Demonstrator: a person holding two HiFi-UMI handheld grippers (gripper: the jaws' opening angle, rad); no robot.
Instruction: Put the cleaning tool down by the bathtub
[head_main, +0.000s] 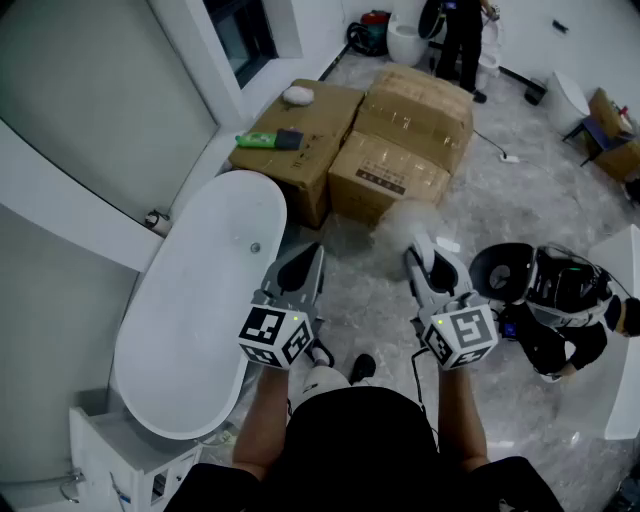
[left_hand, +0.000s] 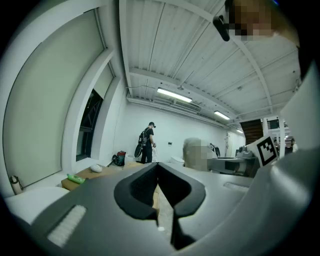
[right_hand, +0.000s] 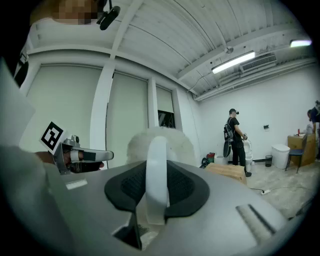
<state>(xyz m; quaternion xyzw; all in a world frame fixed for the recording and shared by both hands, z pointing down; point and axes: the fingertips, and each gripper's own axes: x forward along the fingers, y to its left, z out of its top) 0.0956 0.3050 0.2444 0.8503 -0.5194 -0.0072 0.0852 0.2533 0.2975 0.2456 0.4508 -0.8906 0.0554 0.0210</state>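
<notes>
The cleaning tool is a fluffy white duster head (head_main: 404, 221) on a white handle (right_hand: 156, 170). My right gripper (head_main: 420, 258) is shut on that handle and holds it out over the grey floor, right of the bathtub. In the right gripper view the fluffy head (right_hand: 172, 142) rises just beyond the jaws of the right gripper (right_hand: 156, 189). The white oval bathtub (head_main: 190, 300) lies at the left along the wall. My left gripper (head_main: 305, 265) hovers beside the tub's right rim, shut with nothing in it. The left gripper view shows the left gripper (left_hand: 159, 186) with only a thin slit between its jaws.
Cardboard boxes (head_main: 400, 130) stand past the tub's far end, one carrying a green bottle (head_main: 260, 140) and a white pad (head_main: 298, 95). A person (head_main: 565, 310) crouches by a black stool (head_main: 503, 270) at the right. Another person (head_main: 460, 40) stands at the back. A white cabinet (head_main: 115, 455) adjoins the tub's near end.
</notes>
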